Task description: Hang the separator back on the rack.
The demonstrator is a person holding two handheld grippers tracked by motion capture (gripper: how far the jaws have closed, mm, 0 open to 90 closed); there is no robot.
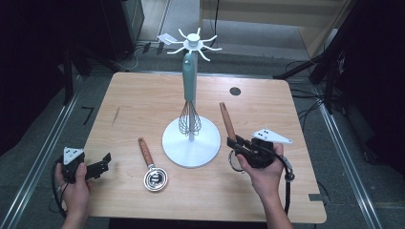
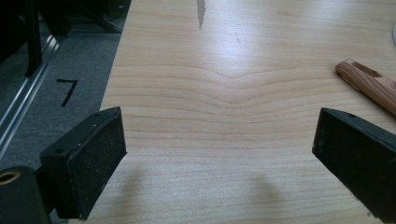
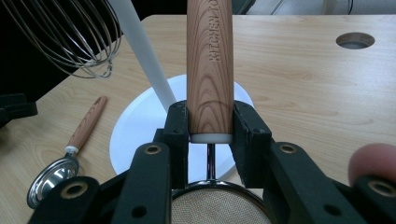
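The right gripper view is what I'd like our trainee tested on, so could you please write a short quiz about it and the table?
1. True or false: the right claw is shut on the wooden handle of a mesh strainer.
2. Which utensil hangs on the white utensil stand? A) whisk B) ladle C) spatula
3. Fill in: the left claw stands ____ over bare table.

Key:
1. True; its jaws press on both sides of the handle.
2. A; the whisk hangs by its teal handle.
3. open; nothing lies between its jaws.
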